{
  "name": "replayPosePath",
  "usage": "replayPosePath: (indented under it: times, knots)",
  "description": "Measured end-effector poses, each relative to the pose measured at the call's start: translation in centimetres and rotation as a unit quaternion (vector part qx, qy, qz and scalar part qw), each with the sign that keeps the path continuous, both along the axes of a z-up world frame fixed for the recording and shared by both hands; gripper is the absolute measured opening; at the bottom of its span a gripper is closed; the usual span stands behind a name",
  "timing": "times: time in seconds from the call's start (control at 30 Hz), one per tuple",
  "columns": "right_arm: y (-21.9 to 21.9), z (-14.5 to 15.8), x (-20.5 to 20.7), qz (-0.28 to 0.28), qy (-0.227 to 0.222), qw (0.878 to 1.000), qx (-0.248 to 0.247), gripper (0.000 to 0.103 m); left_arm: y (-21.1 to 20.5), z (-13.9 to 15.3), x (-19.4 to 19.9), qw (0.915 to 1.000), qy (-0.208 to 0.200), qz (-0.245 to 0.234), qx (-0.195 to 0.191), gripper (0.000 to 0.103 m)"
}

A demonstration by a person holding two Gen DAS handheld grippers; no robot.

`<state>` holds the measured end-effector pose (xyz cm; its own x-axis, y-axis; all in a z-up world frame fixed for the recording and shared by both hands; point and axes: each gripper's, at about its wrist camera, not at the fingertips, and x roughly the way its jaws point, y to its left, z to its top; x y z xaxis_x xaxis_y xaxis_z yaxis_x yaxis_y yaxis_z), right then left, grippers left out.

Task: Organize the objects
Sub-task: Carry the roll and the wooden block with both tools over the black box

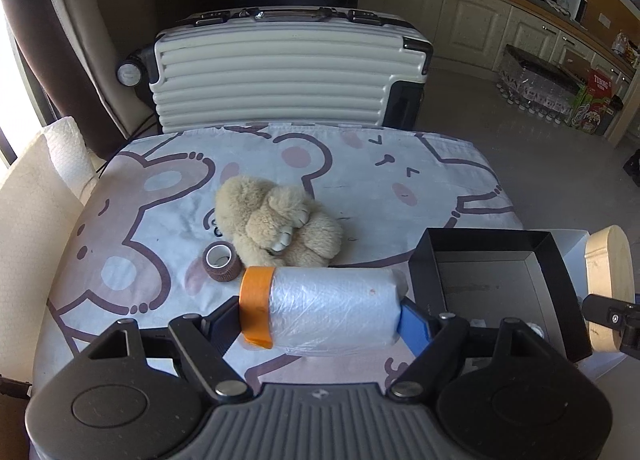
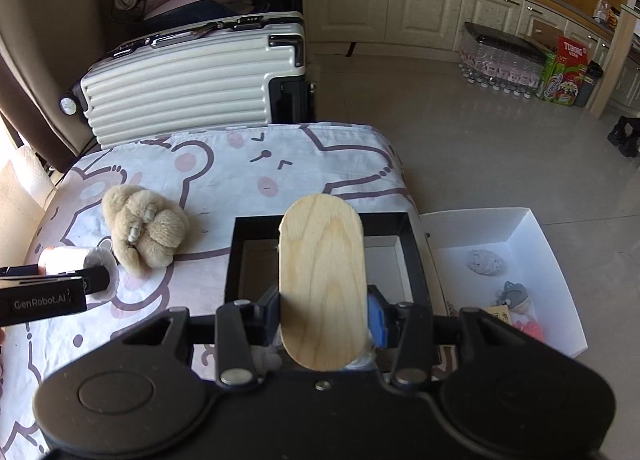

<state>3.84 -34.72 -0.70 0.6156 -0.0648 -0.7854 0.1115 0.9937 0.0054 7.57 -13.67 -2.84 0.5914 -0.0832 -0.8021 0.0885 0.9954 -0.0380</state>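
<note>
Both tools are loaded for sorting: the left gripper (image 1: 320, 316) pinches a plastic-wrapped roll (image 1: 332, 308) endwise above the near edge of the table (image 1: 360, 164), and the right gripper (image 2: 324, 312) clamps a wooden board (image 2: 323, 280) upright over the black box (image 2: 412, 244) at the near right corner. The next move probably calls for lowering each item into a box before releasing. A plush toy (image 1: 276, 220) and tape roll (image 1: 222, 262) remain mid-table on the cartoon-print cloth; a suitcase (image 1: 280, 80) stands beyond the far edge, a white box (image 2: 552, 244) sits right of the table, and kitchen cabinets (image 2: 400, 0) line the room.
</note>
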Motion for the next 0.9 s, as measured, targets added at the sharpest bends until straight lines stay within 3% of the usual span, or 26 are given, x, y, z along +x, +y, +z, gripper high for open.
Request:
replayPosePath:
  times: [0.37,0.9]
  knots:
    - [-1.8,-1.5,0.7,-0.007,0.015,1.000,-0.009,0.044,-2.4,-0.3,0.6,0.9996,0.000,-0.023,-0.014,0.080]
    - [-4.2,-7.5,3.3,-0.007,0.090,0.994,-0.056,0.044,-6.6,-1.8,2.6,0.9962,0.010,-0.071,-0.049,0.080]
